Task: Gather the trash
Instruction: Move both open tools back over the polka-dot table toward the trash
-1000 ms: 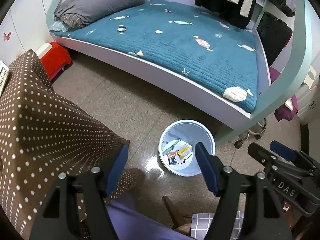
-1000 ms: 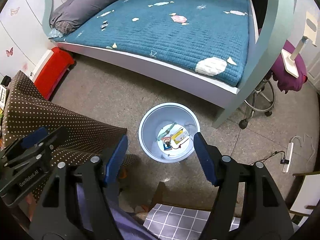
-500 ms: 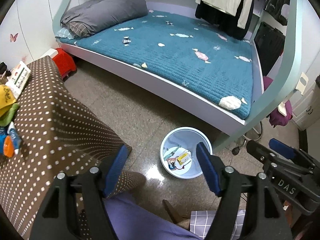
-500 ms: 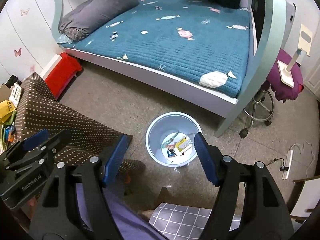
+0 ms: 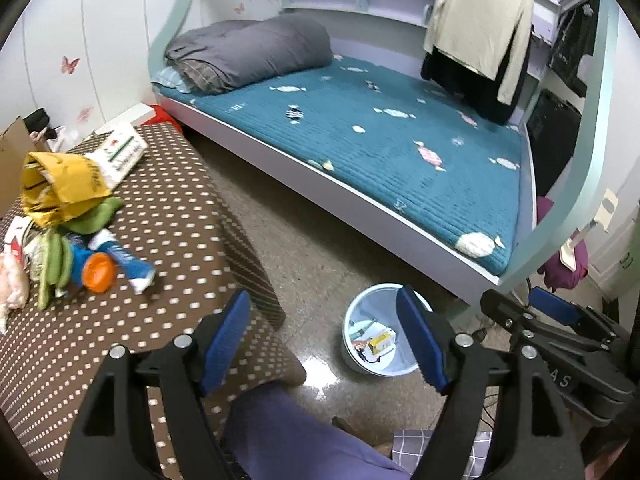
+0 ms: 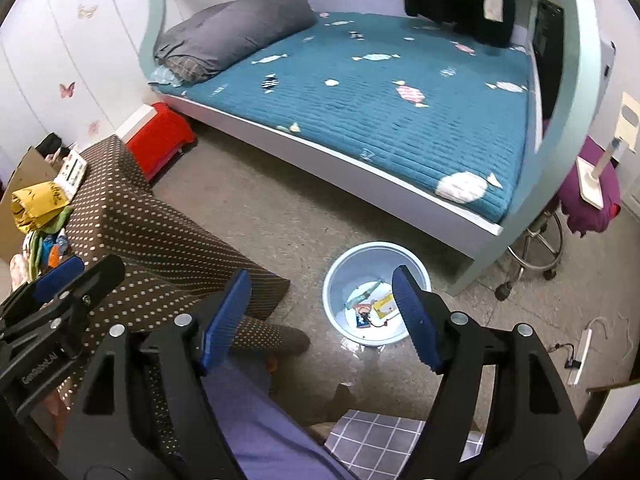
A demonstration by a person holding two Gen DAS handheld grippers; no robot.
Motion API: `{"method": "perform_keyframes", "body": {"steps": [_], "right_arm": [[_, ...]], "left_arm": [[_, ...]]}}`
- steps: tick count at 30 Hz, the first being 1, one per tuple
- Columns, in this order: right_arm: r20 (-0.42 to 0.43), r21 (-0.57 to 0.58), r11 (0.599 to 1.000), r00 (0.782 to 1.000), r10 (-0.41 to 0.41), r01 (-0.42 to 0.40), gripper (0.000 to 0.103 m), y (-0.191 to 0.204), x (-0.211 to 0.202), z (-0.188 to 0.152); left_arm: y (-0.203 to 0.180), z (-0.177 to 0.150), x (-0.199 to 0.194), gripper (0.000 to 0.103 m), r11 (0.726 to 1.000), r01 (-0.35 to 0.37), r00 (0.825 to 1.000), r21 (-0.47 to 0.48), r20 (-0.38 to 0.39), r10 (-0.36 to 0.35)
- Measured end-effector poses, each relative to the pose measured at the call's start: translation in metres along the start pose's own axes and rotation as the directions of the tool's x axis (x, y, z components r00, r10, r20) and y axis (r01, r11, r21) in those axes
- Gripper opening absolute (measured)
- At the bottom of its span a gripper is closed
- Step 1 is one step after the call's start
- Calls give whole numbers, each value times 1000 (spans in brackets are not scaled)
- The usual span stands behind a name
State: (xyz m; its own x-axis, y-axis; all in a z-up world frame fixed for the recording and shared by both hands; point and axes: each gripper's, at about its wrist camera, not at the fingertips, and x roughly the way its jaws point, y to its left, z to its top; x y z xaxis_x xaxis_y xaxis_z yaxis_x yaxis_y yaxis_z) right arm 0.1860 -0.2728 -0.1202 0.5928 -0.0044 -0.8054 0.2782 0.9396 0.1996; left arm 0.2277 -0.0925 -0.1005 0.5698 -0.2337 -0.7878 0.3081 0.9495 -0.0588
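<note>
Nearest, left gripper [image 5: 324, 336] and right gripper [image 6: 320, 314] both empty, jaws spreading wider, above the pale plastic bin [image 6: 340, 276] with wrappers inside. Farther left, on the dotted tablecloth [image 5: 180, 216]: crumpled yellow bag [image 5: 60, 188], orange-capped tube [image 5: 120, 258]. Probably light, crinkly, slippery; best pinched at a fold.

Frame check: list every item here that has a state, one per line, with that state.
Light blue plastic bin: upright on floor, lidless, some trash inside.
Yellow crumpled bag: lying on the dotted brown tablecloth.
Orange-capped blue bottle: on its side.
Left gripper: opening, nothing between jaws.
Right gripper: opening, nothing between jaws.
</note>
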Motion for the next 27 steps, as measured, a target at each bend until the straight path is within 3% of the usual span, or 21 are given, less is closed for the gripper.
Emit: {"method": "perform_keyframes", "body": {"steps": [15,27], "right_arm": [[-9,-193,976,995,102,-102,75,90,2,3],[-35,-378,908,983,181,-181,75,172,10,-3]], "left_arm": [[78,-15,-28,75,984,-100,995,-146,12,103],[148,-35,-40,77,943,-180,983,-279,-19,182]]}}
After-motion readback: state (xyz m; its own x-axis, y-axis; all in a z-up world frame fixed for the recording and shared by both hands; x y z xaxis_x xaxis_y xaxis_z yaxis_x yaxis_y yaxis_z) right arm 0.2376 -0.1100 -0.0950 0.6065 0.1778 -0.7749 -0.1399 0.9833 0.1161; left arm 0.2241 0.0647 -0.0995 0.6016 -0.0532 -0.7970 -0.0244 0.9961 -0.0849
